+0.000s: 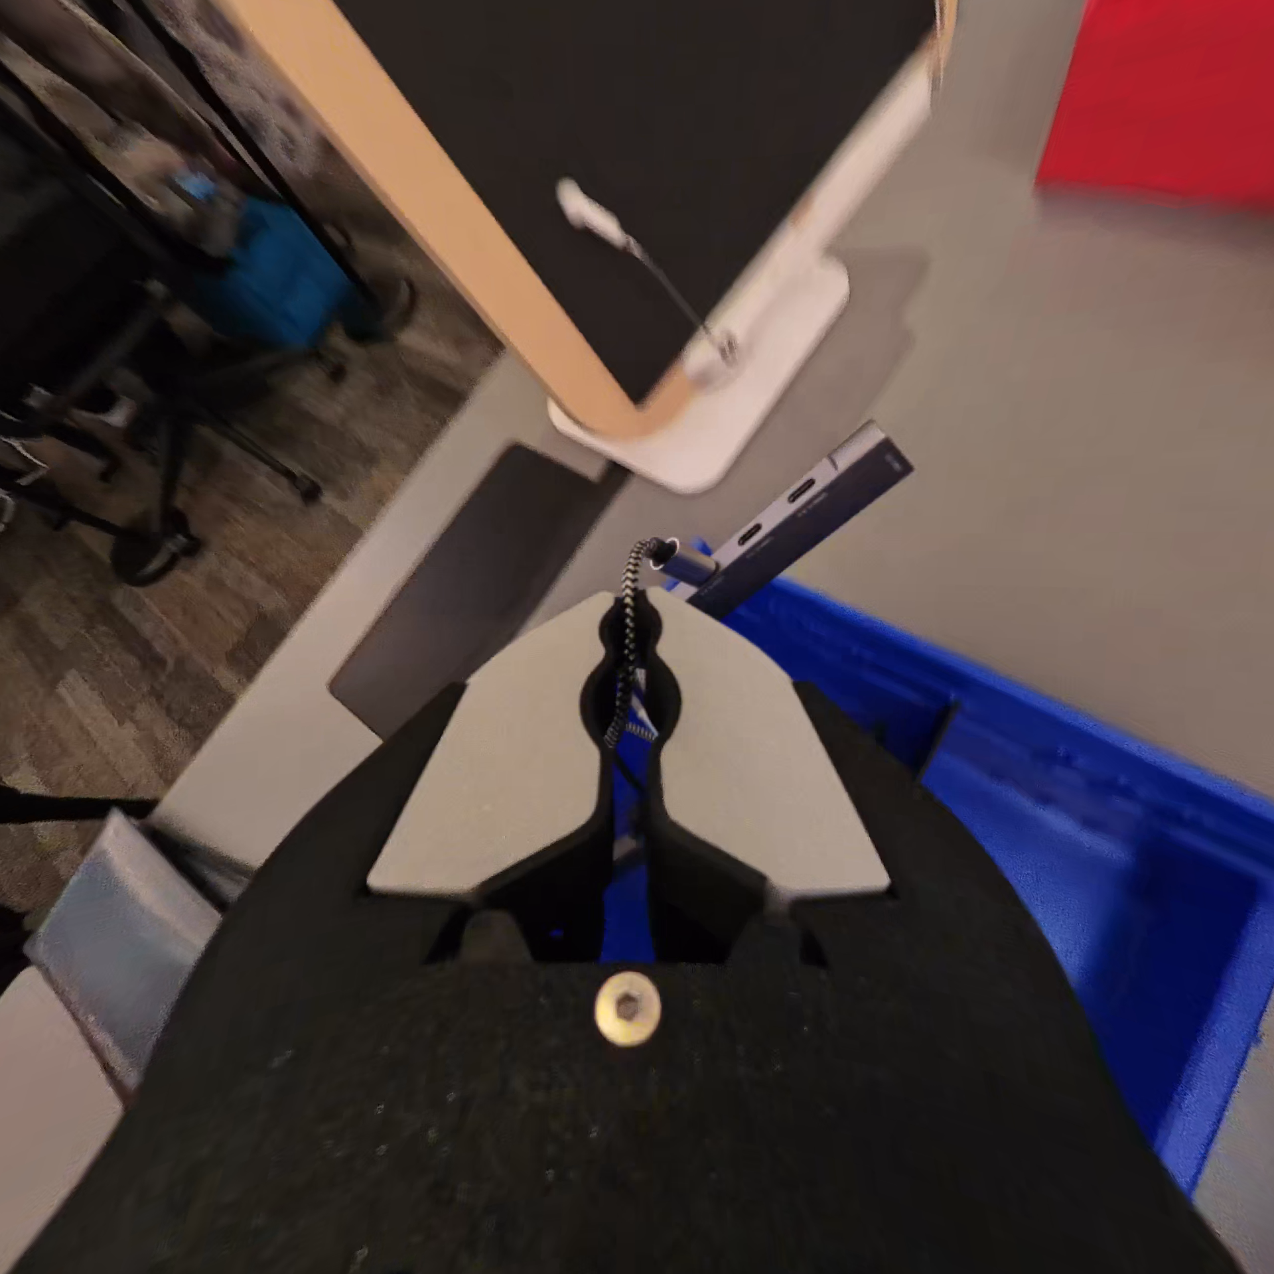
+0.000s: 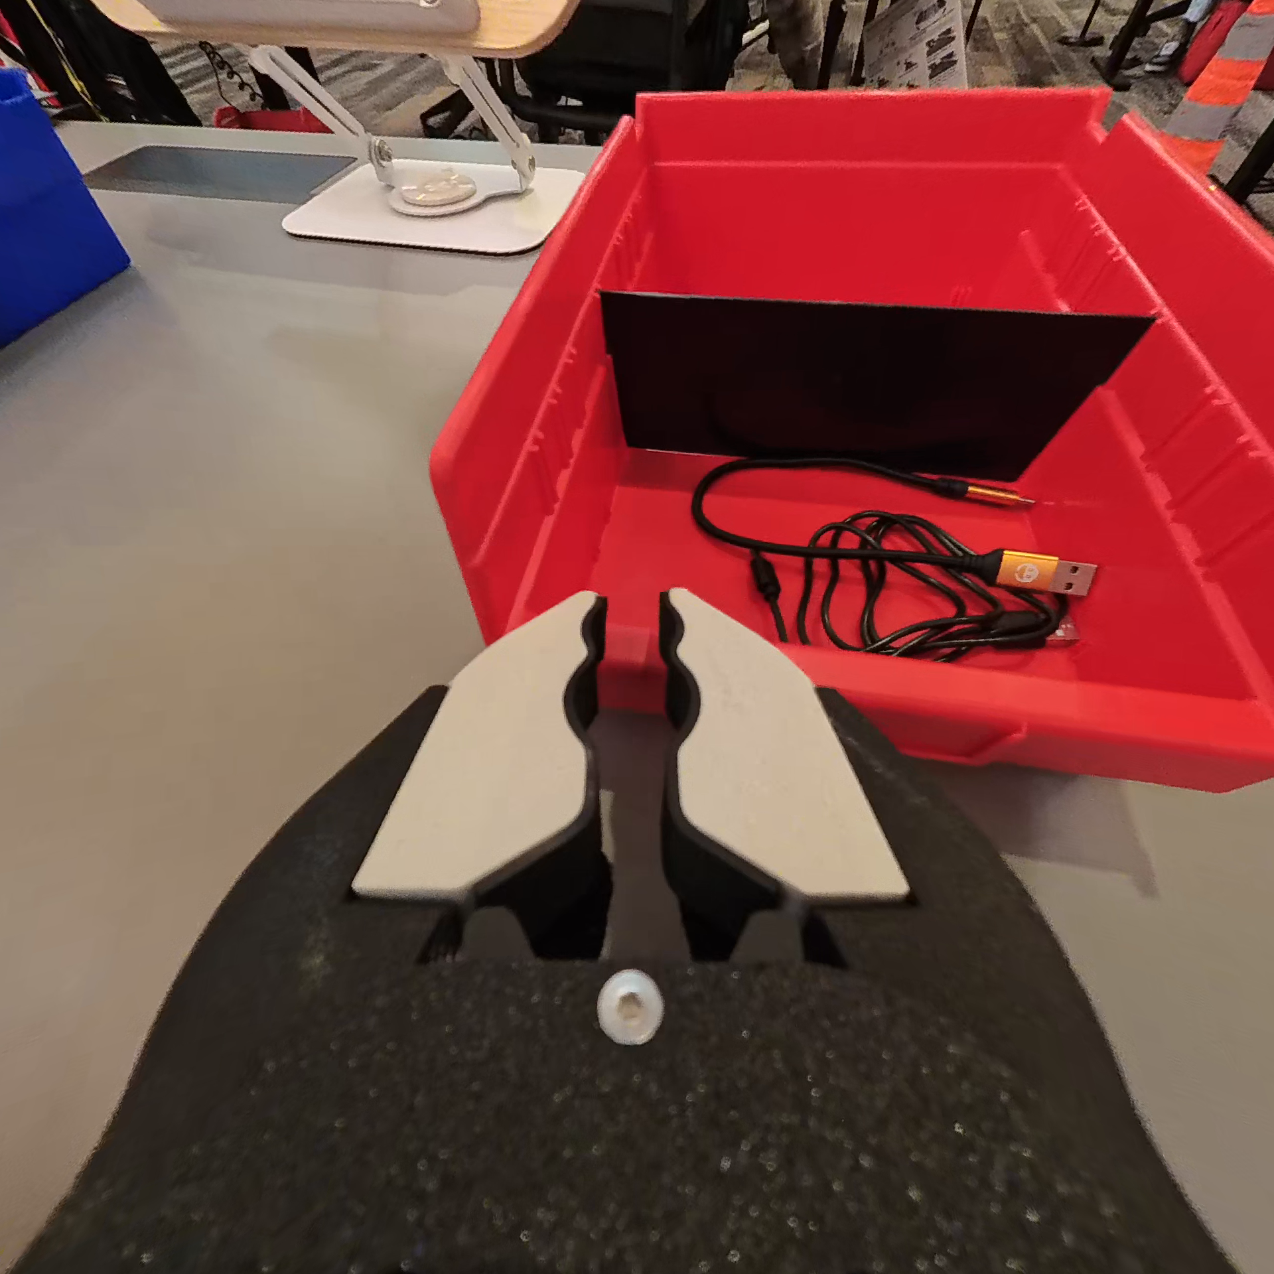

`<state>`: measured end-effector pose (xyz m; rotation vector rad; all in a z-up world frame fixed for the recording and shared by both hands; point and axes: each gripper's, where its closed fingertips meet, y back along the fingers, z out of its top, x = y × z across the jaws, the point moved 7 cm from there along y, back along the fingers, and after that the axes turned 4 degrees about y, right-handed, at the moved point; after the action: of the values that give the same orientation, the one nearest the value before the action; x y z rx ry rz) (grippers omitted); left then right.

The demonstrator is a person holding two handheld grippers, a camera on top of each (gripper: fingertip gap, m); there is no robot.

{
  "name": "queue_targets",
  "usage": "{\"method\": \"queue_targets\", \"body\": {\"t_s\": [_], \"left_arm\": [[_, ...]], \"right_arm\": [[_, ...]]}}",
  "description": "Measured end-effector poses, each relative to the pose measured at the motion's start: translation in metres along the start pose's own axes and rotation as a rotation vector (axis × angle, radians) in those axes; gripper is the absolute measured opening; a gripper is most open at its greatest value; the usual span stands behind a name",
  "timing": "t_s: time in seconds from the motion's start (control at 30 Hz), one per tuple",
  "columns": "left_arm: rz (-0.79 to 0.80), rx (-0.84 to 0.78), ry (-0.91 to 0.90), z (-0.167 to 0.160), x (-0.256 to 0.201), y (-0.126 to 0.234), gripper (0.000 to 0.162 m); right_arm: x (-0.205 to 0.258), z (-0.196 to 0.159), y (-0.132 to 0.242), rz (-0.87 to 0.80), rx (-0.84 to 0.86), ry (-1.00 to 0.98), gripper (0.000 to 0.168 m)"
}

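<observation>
My left gripper is shut on a black-and-white braided cable that runs between the jaws. The cable ends in a blue plug joined to a long dark hub with several ports, which hangs just past the fingertips above the rim of a blue bin. My right gripper is open and empty, its tips at the near left corner of a red bin. In that bin's near compartment lie coiled black cables, one with an orange USB plug.
A black divider splits the red bin. A white tilting stand with a wooden-edged tray stands on the grey table; its base is behind the red bin. The blue bin's corner is at the left. Chairs and carpet lie beyond the table edge. Some 60 cm of space lies between my two pairs of fingers.
</observation>
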<state>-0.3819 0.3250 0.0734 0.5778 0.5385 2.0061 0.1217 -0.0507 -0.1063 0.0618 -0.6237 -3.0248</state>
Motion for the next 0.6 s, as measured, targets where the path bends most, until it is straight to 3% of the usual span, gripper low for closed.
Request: {"method": "queue_targets", "body": {"t_s": [0.2, 0.37, 0.47, 0.6], "left_arm": [[0.206, -0.303, 0.048, 0.065, 0.02, 0.054, 0.002], [0.315, -0.401, 0.025, 0.112, 0.031, 0.096, 0.002], [0.306, -0.399, -0.044, 0.129, 0.012, 0.109, 0.002], [0.26, -0.419, -0.153, 0.14, -0.047, 0.111, 0.002]], "right_arm": [[0.005, 0.005, 0.002, 0.013, -0.024, 0.007, 0.013], [0.008, 0.006, 0.004, 0.011, -0.031, 0.023, 0.012], [0.009, 0.006, 0.007, 0.012, -0.04, 0.027, 0.012], [0.017, 0.012, 0.013, 0.028, -0.088, 0.056, 0.013]]}}
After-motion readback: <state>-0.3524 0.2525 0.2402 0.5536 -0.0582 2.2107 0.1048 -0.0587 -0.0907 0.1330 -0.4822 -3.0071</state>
